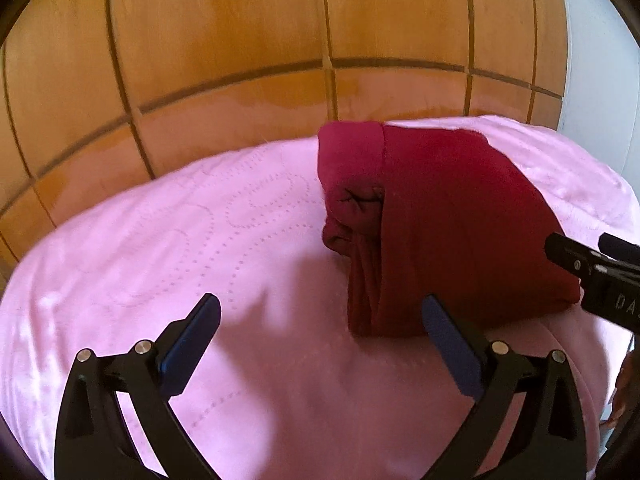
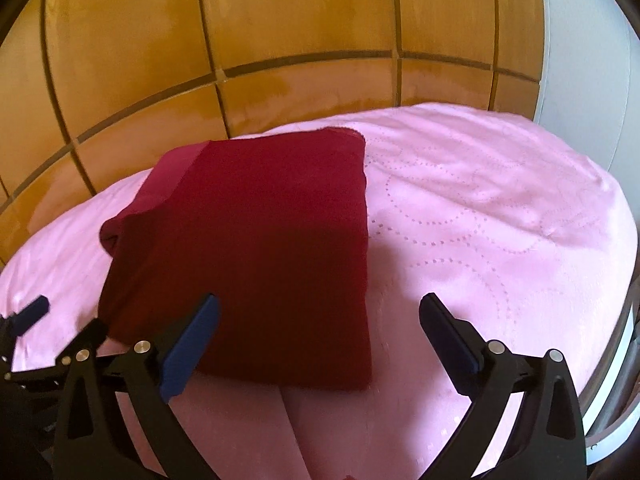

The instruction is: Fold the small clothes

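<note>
A dark red garment (image 1: 448,216) lies folded into a thick rectangle on a pink quilted cover (image 1: 160,248). In the left wrist view it sits right of centre, its bunched edge facing left. My left gripper (image 1: 320,320) is open just short of its near edge, nothing between the blue pads. In the right wrist view the red garment (image 2: 256,256) fills the middle left. My right gripper (image 2: 318,320) is open over its near right corner, touching nothing that I can see. The right gripper's fingers (image 1: 572,258) show at the right edge of the left wrist view.
Orange-brown wooden panels (image 1: 240,40) with dark grooves stand behind the pink cover (image 2: 500,220). A white wall (image 2: 580,60) rises at the far right. The cover's rounded edge drops off at right, over a pale frame (image 2: 616,380).
</note>
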`<state>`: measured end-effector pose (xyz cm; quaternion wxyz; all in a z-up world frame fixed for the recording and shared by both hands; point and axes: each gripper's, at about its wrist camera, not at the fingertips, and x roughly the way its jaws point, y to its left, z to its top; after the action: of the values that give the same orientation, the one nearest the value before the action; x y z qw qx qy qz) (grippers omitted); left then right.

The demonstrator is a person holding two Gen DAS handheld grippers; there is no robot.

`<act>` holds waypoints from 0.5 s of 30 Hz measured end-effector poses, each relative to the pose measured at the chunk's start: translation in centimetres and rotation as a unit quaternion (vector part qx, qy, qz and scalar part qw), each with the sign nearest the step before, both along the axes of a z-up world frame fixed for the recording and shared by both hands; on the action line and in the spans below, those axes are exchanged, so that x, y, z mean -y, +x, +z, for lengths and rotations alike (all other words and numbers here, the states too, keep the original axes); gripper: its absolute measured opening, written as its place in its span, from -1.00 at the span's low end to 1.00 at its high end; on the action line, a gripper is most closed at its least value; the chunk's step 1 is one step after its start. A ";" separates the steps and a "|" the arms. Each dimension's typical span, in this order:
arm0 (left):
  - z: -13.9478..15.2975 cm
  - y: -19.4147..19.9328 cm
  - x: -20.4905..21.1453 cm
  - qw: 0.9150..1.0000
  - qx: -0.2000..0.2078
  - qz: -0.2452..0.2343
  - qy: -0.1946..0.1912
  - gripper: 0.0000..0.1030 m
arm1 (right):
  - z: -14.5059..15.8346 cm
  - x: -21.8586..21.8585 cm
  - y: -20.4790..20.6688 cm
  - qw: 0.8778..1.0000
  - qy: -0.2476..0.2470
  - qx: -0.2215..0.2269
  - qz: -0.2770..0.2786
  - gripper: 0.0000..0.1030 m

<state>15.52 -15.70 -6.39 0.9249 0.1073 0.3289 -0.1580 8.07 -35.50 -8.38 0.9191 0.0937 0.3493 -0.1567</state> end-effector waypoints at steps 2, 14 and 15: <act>0.4 -0.7 -0.4 1.000 0.004 0.006 -0.006 0.95 | 0.1 -0.5 -1.2 1.000 -0.014 0.008 -0.004 0.93; 2.1 -4.2 -2.4 0.999 0.022 0.031 -0.007 0.95 | 0.5 -1.6 -6.1 0.999 -0.009 0.016 -0.032 0.93; 2.1 -4.3 -2.4 0.999 0.022 0.033 -0.008 0.95 | 0.6 -1.6 -6.4 0.999 -0.002 0.019 -0.034 0.93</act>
<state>11.23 -13.27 -4.25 0.9375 0.0929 0.3102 -0.1274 1.68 -33.91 -7.81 0.9196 0.1068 0.3284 -0.1871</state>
